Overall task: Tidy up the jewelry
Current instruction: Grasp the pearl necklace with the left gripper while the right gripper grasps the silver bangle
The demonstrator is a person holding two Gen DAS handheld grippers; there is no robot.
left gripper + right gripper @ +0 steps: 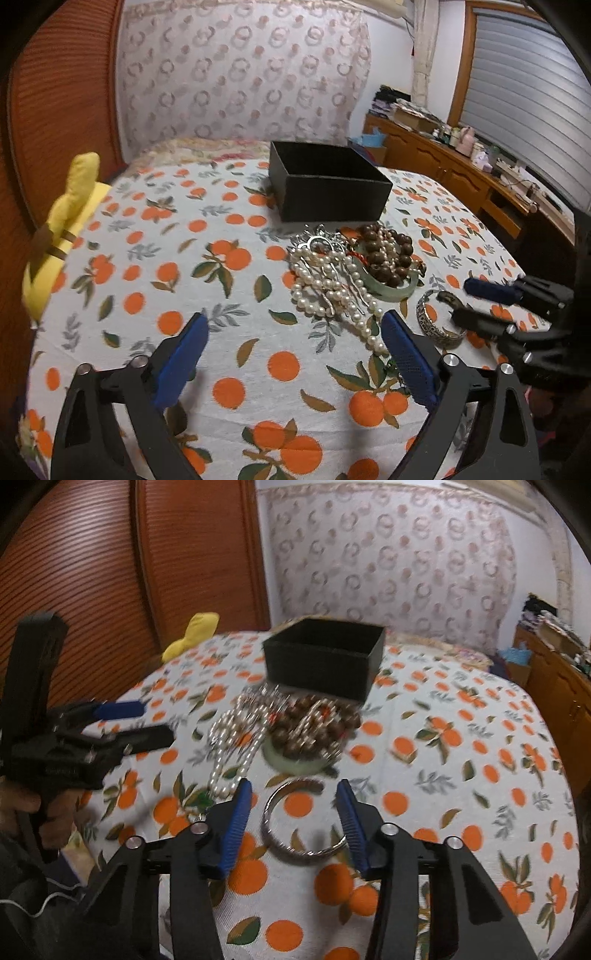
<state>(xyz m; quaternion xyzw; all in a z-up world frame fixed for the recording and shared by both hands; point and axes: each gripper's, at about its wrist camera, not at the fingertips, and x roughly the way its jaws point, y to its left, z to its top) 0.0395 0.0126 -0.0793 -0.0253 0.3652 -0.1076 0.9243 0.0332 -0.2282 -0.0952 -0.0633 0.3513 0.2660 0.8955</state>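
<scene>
A heap of jewelry lies on the orange-print cloth [229, 369] in front of an open black box [332, 195] [317, 672]. The heap holds a pearl necklace [325, 288] [236, 738], brown wooden beads [388, 254] [314, 727], a pale jade bangle [399, 291] [295, 764] and a silver hairpin [317, 242]. A silver bangle [436, 328] [295, 852] lies apart, nearer to me. My right gripper [294, 786] [463, 301] straddles it, jaws open, pads not pressing it. My left gripper [295, 321] [157, 722] is wide open just short of the pearls, holding nothing.
A yellow plush toy [62, 229] [195, 631] sits at the cloth's left edge. A wooden sideboard [461, 177] with clutter runs along the right wall. A hand [55, 812] holds the left gripper's handle. Ribbed wooden doors stand behind on the left.
</scene>
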